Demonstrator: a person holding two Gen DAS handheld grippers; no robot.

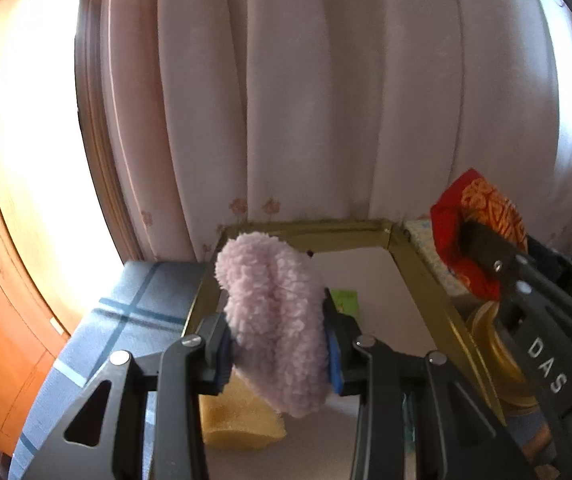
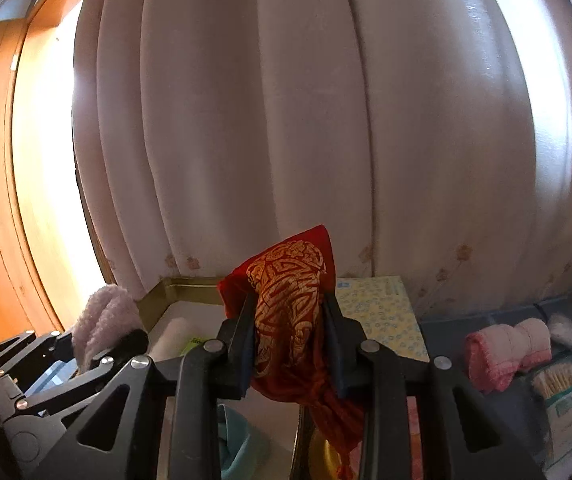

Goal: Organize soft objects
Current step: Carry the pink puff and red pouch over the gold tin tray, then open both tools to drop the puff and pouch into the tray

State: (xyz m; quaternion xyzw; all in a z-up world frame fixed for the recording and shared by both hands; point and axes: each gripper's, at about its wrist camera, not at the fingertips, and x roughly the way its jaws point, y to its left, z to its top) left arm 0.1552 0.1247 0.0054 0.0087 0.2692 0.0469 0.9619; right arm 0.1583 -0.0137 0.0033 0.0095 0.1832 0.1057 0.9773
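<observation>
My left gripper (image 1: 276,344) is shut on a fluffy pale-pink fleece piece (image 1: 274,320), held above a gold-rimmed box (image 1: 326,236) with a white floor. My right gripper (image 2: 288,340) is shut on a red cloth pouch with a gold pattern (image 2: 290,304), its cords hanging below the jaws. In the left wrist view the same red pouch (image 1: 478,224) and the right gripper (image 1: 474,248) show at the right, over the box's right rim. In the right wrist view the fleece piece (image 2: 104,320) and the left gripper (image 2: 86,354) sit at lower left.
A yellow sponge-like piece (image 1: 242,416) and a green card (image 1: 344,300) lie in the box. A pale curtain (image 2: 286,120) hangs behind. A patterned yellow box lid (image 2: 382,316), a rolled pink cloth (image 2: 506,352) and a cotton-swab pack (image 2: 566,396) lie right on blue-checked fabric (image 1: 126,308).
</observation>
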